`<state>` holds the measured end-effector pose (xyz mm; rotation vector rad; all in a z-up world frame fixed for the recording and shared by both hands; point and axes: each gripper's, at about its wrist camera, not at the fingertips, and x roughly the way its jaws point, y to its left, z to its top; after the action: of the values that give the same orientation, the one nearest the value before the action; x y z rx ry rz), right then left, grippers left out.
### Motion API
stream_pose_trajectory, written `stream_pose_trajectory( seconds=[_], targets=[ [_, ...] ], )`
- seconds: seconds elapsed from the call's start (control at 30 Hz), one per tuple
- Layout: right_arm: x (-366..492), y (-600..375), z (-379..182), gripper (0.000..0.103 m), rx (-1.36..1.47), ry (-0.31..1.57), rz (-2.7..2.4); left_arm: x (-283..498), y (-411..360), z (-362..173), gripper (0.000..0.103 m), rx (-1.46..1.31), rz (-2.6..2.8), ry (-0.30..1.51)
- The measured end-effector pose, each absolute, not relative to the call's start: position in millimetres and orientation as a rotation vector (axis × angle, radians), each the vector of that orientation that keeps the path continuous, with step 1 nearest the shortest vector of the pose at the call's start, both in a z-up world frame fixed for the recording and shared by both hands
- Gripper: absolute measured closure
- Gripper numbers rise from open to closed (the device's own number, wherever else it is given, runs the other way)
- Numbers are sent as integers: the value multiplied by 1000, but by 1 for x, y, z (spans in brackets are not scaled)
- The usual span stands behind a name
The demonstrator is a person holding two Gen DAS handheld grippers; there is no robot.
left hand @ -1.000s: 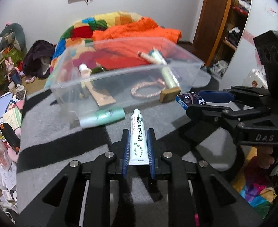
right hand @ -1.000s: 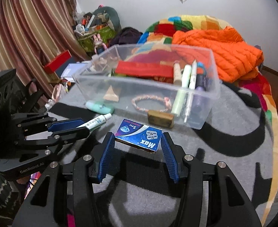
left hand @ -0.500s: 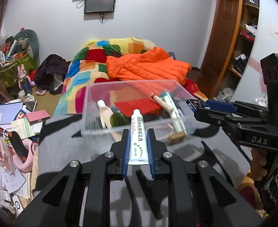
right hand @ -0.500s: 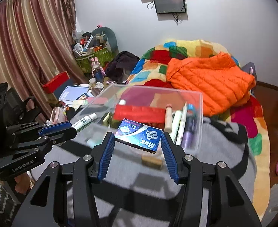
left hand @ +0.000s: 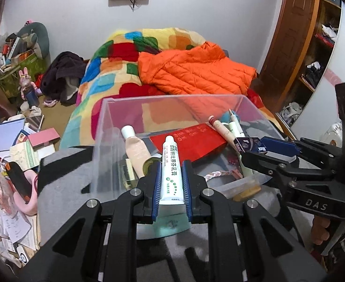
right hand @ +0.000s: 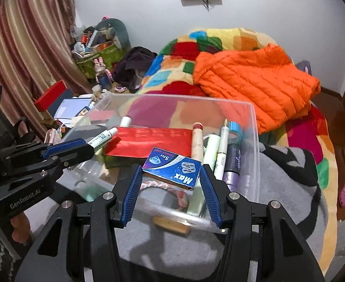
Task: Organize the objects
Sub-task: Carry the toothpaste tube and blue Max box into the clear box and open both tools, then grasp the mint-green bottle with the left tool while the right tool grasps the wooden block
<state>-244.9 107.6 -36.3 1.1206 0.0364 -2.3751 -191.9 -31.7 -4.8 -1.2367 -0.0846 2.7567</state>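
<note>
Left gripper (left hand: 171, 185): you hold it angled downward, blue pads pinched nearly together, pressing both sides of a white tube of ointment (left hand: 171, 166).
Right gripper (right hand: 171, 183): you point it downward too, pads partway apart, clamped on the two ends of a blue razor-blade box (right hand: 172, 168).
Left hand (right hand: 20, 229): your fingers wrap the handle below the left gripper.
Right hand (left hand: 320, 231): your fingers curl round the right gripper's handle.

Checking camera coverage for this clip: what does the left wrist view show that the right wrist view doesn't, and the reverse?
Left wrist only: wooden door, shelves, the tube's printed face in the left gripper.
Right wrist only: striped curtain, the blade box's top in the right gripper, purple bottle.
Both: clear bin, red packet, orange jacket.
</note>
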Motion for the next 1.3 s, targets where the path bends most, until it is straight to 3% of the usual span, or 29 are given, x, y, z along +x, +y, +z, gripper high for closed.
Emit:
stream_pose_trajectory(
  seconds=[0.27, 0.6, 0.9, 1.3],
  targets=[
    [-246, 104, -39, 55, 1129, 70, -2372, -189, -23, -1, 84, -1217, 2741, -81],
    [-217, 114, -20, 51, 1044, 89, -2380, -155, -24, 17, 44, -1114, 2771, -72],
    [-182, 133, -19, 45, 1013, 96, -2397, -125, -40, 4, 23, -1163, 2801, -52],
    [-203, 115, -75, 42, 1270, 25, -2336, -131, -43, -47, 21, -1392, 2722, -32]
  ],
)
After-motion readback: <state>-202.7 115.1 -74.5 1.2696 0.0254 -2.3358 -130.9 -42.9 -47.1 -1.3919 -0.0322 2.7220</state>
